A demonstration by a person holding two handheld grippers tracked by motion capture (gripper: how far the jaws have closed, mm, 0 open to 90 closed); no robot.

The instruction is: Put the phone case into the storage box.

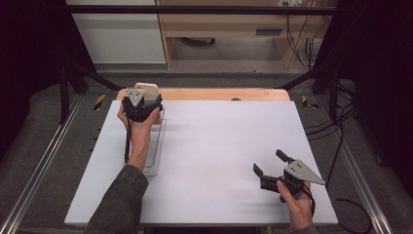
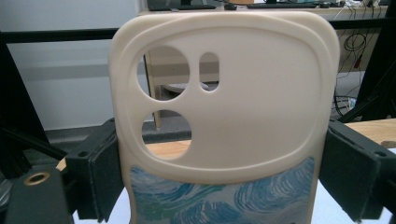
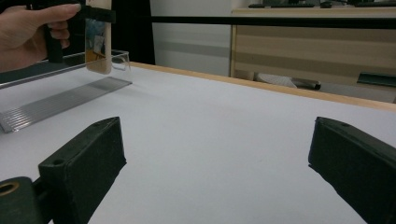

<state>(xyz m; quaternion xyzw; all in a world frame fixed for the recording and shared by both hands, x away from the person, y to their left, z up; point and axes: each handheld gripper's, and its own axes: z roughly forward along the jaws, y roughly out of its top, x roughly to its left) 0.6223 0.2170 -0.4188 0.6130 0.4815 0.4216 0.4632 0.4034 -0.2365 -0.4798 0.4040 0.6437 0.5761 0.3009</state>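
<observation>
A cream phone case [image 2: 243, 102] with camera cut-outs and a blue swirl print stands upright between the black jaws of my left gripper [image 2: 219, 172], which press its two sides. In the high view the left gripper [image 1: 141, 105] holds the case [image 1: 147, 89] over the far end of a clear slotted rack [image 1: 155, 151] at the table's left. The right gripper view shows the case [image 3: 99, 37] edge-on just above the rack [image 3: 56, 105]. My right gripper [image 1: 270, 163] rests low at the near right, jaws wide apart and empty [image 3: 219, 172].
The white tabletop [image 1: 219, 146] has a wooden edge [image 1: 219, 93] at the far side. Black frame bars and cables [image 1: 341, 131] run along both sides. A wooden cabinet [image 1: 224, 29] stands behind the table.
</observation>
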